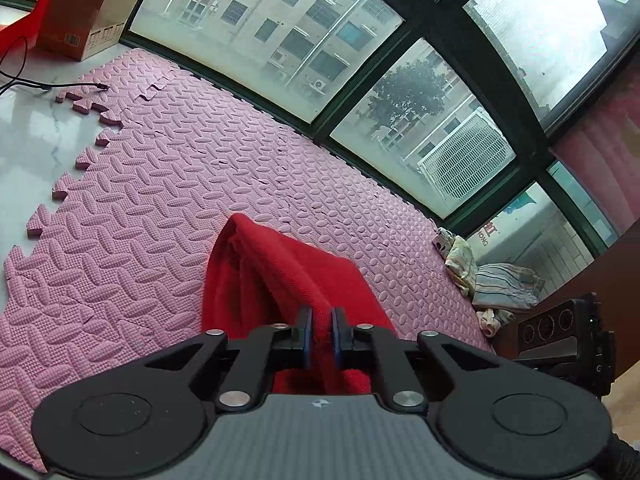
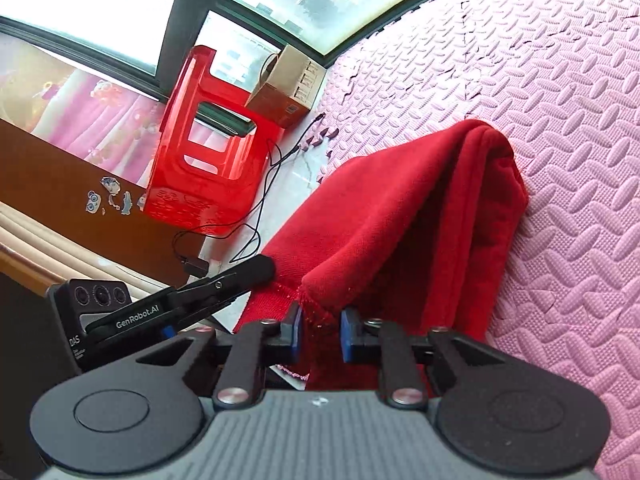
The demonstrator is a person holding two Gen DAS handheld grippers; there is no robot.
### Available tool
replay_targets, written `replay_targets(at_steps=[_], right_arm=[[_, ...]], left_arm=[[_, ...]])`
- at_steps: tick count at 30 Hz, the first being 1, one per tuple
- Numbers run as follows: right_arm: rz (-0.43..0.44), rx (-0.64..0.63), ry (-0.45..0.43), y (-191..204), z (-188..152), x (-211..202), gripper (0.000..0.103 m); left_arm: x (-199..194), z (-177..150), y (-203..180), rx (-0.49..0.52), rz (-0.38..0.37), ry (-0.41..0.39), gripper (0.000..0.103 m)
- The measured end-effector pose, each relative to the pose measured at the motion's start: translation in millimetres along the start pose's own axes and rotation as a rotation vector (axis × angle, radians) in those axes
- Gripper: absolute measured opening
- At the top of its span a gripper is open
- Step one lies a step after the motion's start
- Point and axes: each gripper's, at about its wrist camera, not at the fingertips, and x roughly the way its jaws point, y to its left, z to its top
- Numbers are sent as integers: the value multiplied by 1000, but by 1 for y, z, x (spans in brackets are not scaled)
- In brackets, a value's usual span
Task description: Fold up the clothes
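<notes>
A red knit garment (image 1: 280, 276) lies bunched on the pink foam mat (image 1: 168, 184). My left gripper (image 1: 321, 334) is shut on the garment's near edge, the cloth pinched between its blue pads and pulled up in a ridge. In the right wrist view the same red garment (image 2: 412, 208) rises in a folded hump. My right gripper (image 2: 320, 332) is shut on its hemmed corner, with cloth filling the gap between the blue pads. The left gripper (image 2: 224, 284) shows at the left of that view, its finger touching the garment's edge.
A small pile of striped clothes (image 1: 492, 280) lies at the mat's right end by the window. A cardboard box (image 1: 84, 16) and a black cable (image 1: 36, 84) sit on the white ledge. A red plastic stool (image 2: 204, 148) stands beside the box. Window frames border the mat's far side.
</notes>
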Motion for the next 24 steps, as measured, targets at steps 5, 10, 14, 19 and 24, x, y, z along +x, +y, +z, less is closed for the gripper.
replay_targets(at_steps=[5, 10, 14, 19, 24], right_arm=[[-22, 31, 36, -10, -18, -3, 17], [-47, 68, 73, -34, -45, 16, 17], [-40, 35, 59, -30, -49, 19, 17], [-73, -20, 46, -24, -55, 19, 18], [-85, -43, 20, -21, -60, 15, 18]], left_arm=[[0, -26, -2, 25, 0, 61, 10], [5, -51, 12, 17, 40, 117, 10], [-7, -45, 8, 52, 56, 95, 11], [-22, -28, -32, 173, 1, -30, 12], [20, -35, -38, 163, -49, 48, 13]])
